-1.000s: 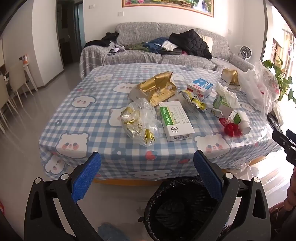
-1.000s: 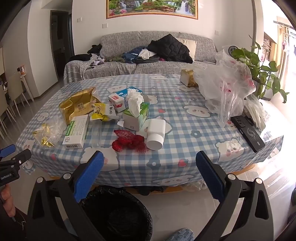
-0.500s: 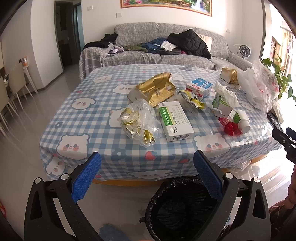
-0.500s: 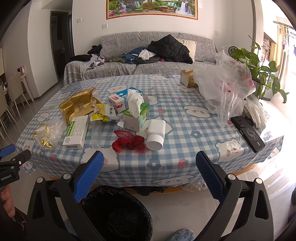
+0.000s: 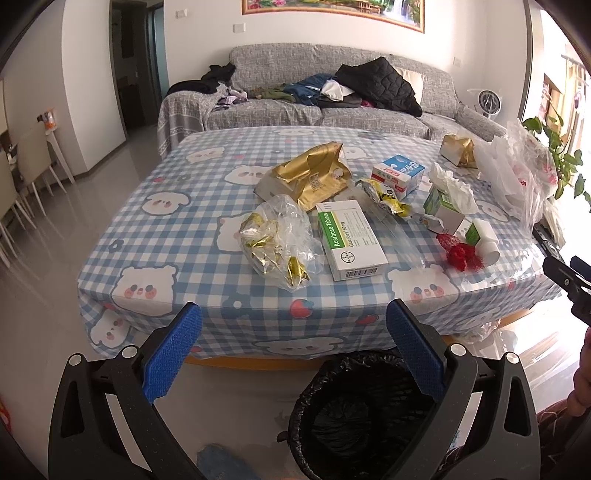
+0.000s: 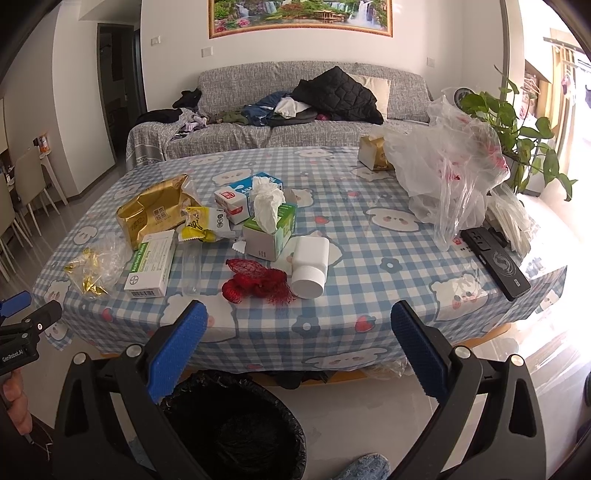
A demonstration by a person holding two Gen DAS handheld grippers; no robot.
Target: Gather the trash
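Beyond both spread, empty claws, the table (image 5: 155,236) carries every scrap, none collected: gold bag (image 5: 310,177), tablet box (image 5: 351,240), red netting (image 6: 255,282). Below left gripper (image 5: 293,345) and right gripper (image 6: 299,341) waits the bin (image 6: 236,424).

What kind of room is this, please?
Most likely a home living room: a grey sofa piled with clothes, a framed painting on the wall, and a table with a checked cloth.

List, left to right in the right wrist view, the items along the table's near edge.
Clear bag of gold wrappers → Acarbose tablet box → red mesh net → white bottle → black remote.
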